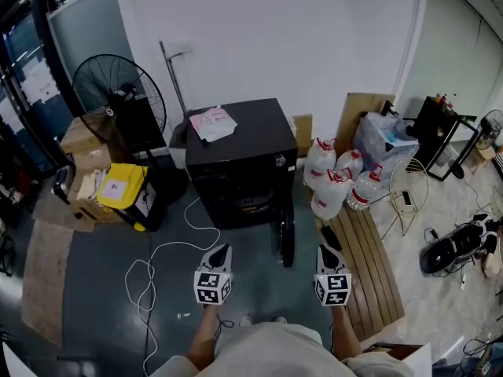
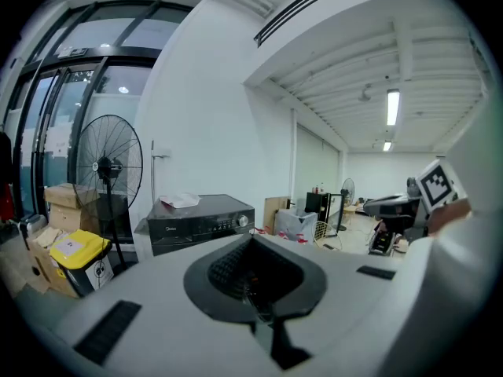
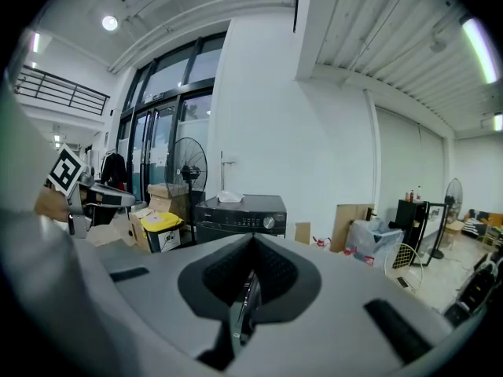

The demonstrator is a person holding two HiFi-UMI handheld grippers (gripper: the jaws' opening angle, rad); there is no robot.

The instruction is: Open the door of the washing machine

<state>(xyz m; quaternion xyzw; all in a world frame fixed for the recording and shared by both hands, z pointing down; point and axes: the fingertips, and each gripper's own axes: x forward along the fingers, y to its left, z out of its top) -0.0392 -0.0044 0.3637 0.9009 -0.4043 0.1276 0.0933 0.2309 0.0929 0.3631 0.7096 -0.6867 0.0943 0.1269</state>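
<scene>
The black front-loading washing machine (image 1: 236,144) stands against the white wall, with a pink-and-white packet (image 1: 211,122) on its lid. Its round dark door (image 1: 284,242) looks swung out at the front right corner, seen edge-on. My left gripper (image 1: 223,251) and right gripper (image 1: 325,252) hover side by side above the floor in front of it, touching nothing. In the left gripper view the machine (image 2: 200,220) sits beyond the shut jaws of that gripper (image 2: 255,289). In the right gripper view it (image 3: 240,213) lies straight ahead of the shut right gripper (image 3: 245,289).
A standing fan (image 1: 118,93), cardboard boxes (image 1: 86,136) and a yellow bin (image 1: 122,185) crowd the machine's left. Water bottles (image 1: 338,181) and a wooden slatted board (image 1: 373,265) lie to its right. A white cable (image 1: 169,258) loops over the grey floor.
</scene>
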